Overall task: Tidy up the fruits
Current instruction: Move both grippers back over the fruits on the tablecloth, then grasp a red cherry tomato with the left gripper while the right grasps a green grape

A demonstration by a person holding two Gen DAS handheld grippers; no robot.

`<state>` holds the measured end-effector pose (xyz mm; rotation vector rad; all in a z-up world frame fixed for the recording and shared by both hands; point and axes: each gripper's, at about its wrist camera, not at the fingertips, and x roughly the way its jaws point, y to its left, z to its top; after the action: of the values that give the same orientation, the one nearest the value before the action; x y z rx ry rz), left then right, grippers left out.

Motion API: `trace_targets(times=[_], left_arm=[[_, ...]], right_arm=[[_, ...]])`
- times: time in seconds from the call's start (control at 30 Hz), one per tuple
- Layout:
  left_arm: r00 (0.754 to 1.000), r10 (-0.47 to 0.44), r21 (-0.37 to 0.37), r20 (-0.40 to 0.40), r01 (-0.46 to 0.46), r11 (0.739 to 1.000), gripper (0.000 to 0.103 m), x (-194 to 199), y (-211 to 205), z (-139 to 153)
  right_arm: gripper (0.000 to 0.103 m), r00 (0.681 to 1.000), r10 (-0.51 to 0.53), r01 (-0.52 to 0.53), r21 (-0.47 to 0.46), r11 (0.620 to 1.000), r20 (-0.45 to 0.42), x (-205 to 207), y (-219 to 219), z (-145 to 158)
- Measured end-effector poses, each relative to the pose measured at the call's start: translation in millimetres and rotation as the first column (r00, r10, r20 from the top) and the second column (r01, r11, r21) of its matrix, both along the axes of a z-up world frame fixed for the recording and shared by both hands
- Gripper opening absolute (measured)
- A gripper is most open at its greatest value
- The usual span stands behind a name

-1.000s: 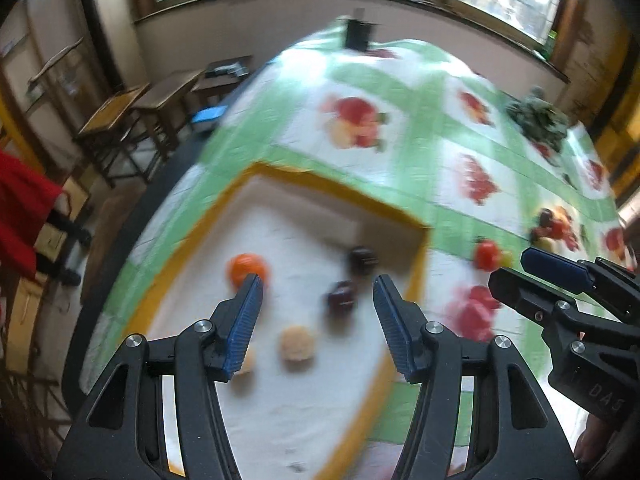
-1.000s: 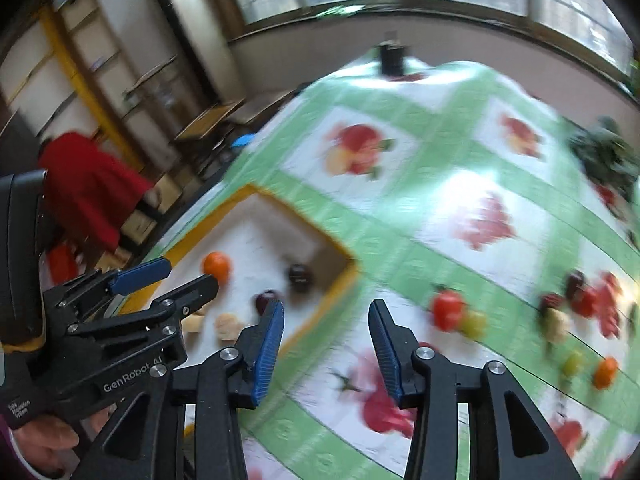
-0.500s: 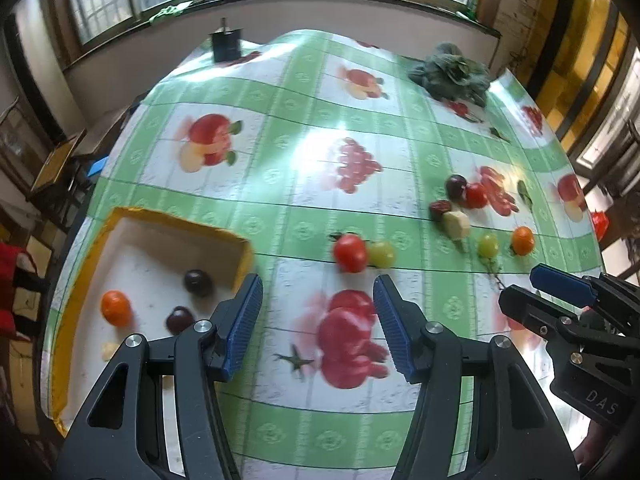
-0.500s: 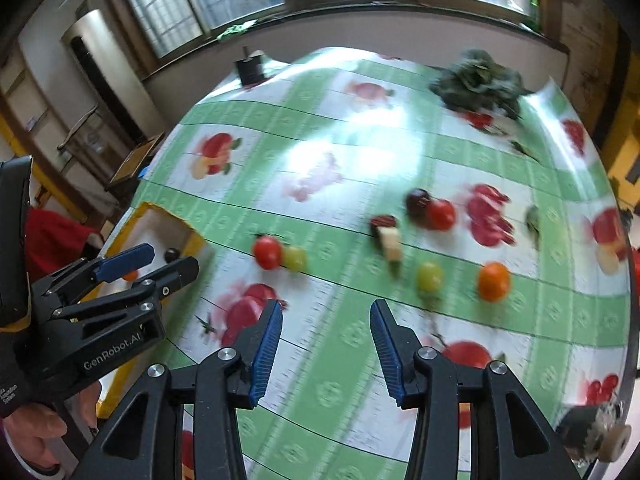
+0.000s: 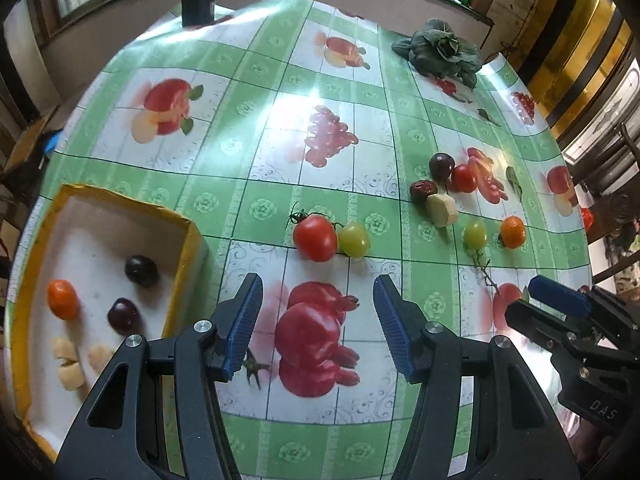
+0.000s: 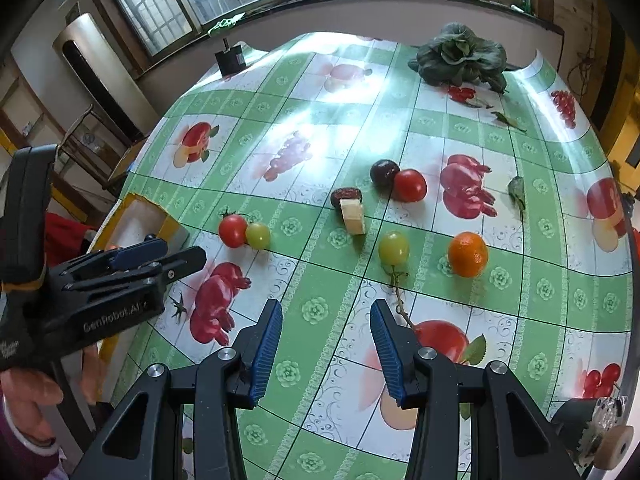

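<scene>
While open-jawed, "GenRobot.AI" on left gripper (image 6: 160,258).

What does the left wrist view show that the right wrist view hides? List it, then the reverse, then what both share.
Only the left wrist view shows the box's contents: an orange, two dark fruits and pale pieces. Only the right wrist view shows a hand holding the left gripper. Both show the loose fruits on the tablecloth, the leafy greens, and both grippers open and empty, including the right gripper.

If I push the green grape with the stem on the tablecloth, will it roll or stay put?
The round green grape with the dry stem would probably roll: it looks smooth, and the glossy tablecloth offers little grip. The trailing stem may drag, swinging it sideways. It looks soft, so squeeze gently.
</scene>
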<state>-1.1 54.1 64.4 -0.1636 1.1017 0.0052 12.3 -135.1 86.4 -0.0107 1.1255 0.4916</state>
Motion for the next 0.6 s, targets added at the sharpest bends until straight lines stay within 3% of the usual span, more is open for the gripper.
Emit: trace_targets(times=[0.23, 0.5, 0.57, 0.6], left_arm=[[1.0, -0.009, -0.033, -0.024, 0.008, 0.999, 0.058, 25.2, 2.2, -18.8], [0.997, 0.056, -0.098, -0.049, -0.06, 0.993, 0.057, 49.7, 20.5, -35.9], [0.998, 0.053, -0.11, -0.04, -0.057, 0.992, 0.054, 50.5, 21.2, -39.2], [0.998, 0.053, -0.114, -0.035, -0.057, 0.992, 0.045, 49.6, 22.1, -39.1]], right_arm=[[0.044, 0.999, 0.006, -0.005, 0.016, 1.0, -0.034, 11.3, -1.3, -11.8], [0.044, 0.998, 0.038, -0.037, 0.018, 0.999, -0.056, 24.1, 12.0, -21.9], [0.044, 0.997, 0.051, -0.05, 0.02, 0.999, -0.064, 28.0, 17.0, -25.1], [0.044, 0.996, 0.059, -0.057, 0.018, 0.998, -0.066, 29.5, 19.7, -26.2]])
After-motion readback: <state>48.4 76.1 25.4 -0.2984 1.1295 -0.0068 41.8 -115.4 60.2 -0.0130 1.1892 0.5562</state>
